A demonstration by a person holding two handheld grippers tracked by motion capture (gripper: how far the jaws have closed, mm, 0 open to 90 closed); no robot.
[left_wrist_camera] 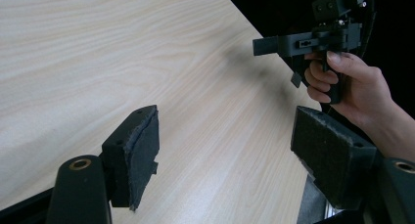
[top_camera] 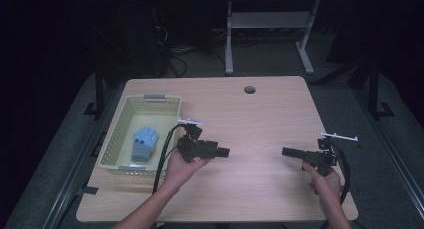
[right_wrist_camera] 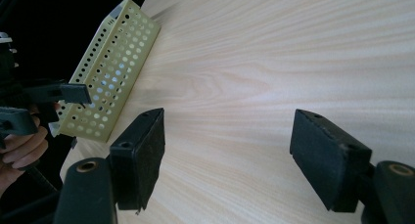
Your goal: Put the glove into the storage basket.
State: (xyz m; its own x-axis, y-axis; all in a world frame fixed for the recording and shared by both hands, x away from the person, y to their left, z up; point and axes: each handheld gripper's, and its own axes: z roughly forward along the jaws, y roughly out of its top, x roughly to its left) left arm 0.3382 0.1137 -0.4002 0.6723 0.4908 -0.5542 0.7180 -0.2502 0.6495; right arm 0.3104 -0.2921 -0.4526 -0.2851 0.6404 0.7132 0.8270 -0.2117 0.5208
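Note:
A pale green perforated basket stands at the table's left side, with a folded blue cloth item lying inside it. My left gripper hovers just right of the basket, pointing right, its jaws open and empty. My right gripper is held near the table's right edge, pointing left toward the other one, also open with nothing between its pads. In the right gripper view the basket shows at the upper left. Each gripper is held by a hand.
The light wooden table has a round cable hole near its far edge. Bare wood lies between the two grippers. A white desk frame stands on the floor beyond the table. Dark surroundings on all sides.

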